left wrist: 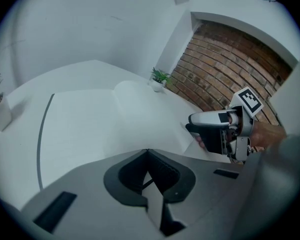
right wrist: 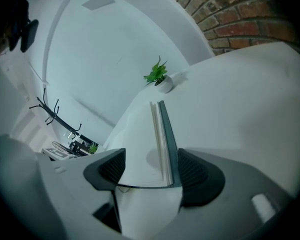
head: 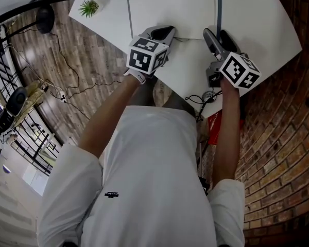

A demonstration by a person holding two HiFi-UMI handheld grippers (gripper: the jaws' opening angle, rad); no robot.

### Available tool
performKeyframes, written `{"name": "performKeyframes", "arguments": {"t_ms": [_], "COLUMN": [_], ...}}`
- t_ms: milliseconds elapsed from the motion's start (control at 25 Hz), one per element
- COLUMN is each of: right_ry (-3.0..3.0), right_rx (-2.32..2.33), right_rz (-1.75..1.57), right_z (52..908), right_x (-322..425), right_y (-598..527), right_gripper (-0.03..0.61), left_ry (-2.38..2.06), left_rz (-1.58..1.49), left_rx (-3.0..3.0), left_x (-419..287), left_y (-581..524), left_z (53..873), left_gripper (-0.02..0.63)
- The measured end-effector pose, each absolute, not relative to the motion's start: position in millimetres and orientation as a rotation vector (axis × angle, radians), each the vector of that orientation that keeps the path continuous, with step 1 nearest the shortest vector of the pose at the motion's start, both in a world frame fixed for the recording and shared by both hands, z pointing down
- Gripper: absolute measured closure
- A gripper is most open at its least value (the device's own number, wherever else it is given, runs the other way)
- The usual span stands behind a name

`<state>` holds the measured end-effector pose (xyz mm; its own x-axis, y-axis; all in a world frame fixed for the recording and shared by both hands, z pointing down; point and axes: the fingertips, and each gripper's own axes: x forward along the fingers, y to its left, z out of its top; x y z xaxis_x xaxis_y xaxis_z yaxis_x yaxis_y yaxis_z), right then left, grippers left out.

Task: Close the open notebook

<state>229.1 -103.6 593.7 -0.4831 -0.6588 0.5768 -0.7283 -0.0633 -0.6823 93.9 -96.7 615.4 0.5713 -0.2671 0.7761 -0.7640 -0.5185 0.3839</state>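
Open white-paged notebook with a dark cover [head: 170, 9] lies flat on the white worktop [head: 268, 30], spread left to right, near edge toward me. Dark cover shows as a thin strip along the left and right sides.

Left tongs [head: 171, 33] sit at the notebook's near edge, about mid-width. In the left gripper view the tongs [left wrist: 147, 153] are closed, pads meeting at the tips. I can make out nothing between them. Pages [left wrist: 90, 129] stretch away beyond the tips, with a raised hump toward the far right.

Right tongs [head: 219, 37] are at the notebook's near right corner. In the right gripper view the tongs [right wrist: 151, 168] stand wide apart, straddling the right-hand page stack and cover edge [right wrist: 166, 134]. The cover strip runs down just beside the right pad. I can't tell whether they touch.

Small green plant in a white pot [head: 89, 6] stands on the far left of the worktop, well apart from the notebook. Red brick wall [head: 278, 138] on the right.
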Motion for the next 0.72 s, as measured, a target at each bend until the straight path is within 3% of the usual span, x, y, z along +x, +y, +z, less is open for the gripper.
{"name": "performKeyframes", "arguments": {"t_ms": [520,640,720], "right_ry": [-2.147,-2.181,-2.199], "right_rx": [1.467,1.473,1.475], "right_rz": [1.732,1.801,1.787], "right_z": [590.2,582.8,578.7], "right_x": [219.9,227.5,228.2], "right_y": [-107.4,-105.9,-105.1], "right_gripper": [0.282,0.4,0.439], "left_ry": [-0.819,-0.83,-0.833], "left_rz": [0.86,0.854,0.851], "left_rx": [2.067,2.065,2.065], "left_x": [93.8,94.2,93.3], "left_y": [-96.7,-96.1,-96.8], "left_z": [615.6,615.1,614.9], "left_gripper": [0.604,0.604,0.604]}}
